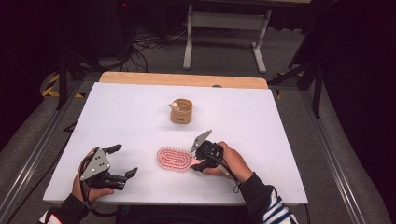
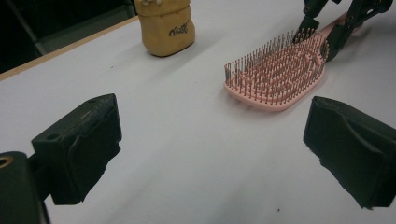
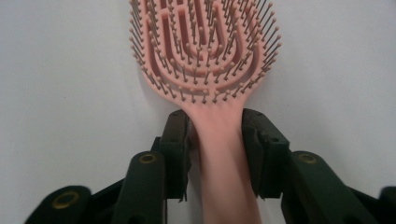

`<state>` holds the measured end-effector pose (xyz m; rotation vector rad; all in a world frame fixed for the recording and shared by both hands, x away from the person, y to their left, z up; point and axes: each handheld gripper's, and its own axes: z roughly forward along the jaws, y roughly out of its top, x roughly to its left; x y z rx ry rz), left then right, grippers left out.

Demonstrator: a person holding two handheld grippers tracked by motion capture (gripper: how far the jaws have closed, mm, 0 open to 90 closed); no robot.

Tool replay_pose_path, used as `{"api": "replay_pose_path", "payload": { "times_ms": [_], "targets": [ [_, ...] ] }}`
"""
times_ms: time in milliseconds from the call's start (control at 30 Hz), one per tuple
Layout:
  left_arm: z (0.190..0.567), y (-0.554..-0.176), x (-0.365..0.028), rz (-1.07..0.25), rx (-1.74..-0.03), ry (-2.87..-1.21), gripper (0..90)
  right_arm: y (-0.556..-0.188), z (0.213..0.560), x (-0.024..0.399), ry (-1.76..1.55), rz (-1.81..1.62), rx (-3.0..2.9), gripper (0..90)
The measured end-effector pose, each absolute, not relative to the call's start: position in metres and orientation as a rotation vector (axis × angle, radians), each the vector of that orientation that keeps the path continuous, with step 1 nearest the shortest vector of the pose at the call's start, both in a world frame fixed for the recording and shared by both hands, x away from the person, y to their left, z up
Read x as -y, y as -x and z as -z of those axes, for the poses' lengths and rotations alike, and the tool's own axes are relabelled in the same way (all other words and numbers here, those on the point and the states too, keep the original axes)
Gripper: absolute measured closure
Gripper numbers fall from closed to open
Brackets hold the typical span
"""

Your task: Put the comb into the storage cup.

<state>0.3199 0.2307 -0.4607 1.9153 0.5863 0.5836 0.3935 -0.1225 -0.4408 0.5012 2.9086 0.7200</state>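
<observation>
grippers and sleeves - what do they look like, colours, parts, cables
Both grippers are black, each with two blocky jaws on linked arms with brass-coloured pivots. The left gripper and right gripper each carry a grey three-cornered plate on top, and a dark cable trails back from each. The right sleeve is dark with blue and white stripes; the left sleeve is dark too.

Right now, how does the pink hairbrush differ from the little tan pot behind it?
The hairbrush is pink, flat and long, lying bristles up; the pot is tan, short and round, standing upright. The hairbrush lies near the front of the table with the right tool closed on its handle; the pot stands farther back, apart from both tools. Both rest on the white tabletop.
</observation>
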Motion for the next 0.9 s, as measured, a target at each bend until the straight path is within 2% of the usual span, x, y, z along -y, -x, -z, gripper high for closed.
{"api": "replay_pose_path", "payload": {
  "times_ms": [133,900],
  "targets": [
    [0.461,-0.320,-0.231,-0.575,-0.591,-1.909,5.7,-0.391,0.441,0.122,-0.454,-0.727,-2.901,69.1],
    [0.459,-0.325,-0.229,-0.556,-0.642,-1.882,7.7,-0.378,0.431,0.139,-0.461,-0.948,-2.597,69.6]
  ]
}}
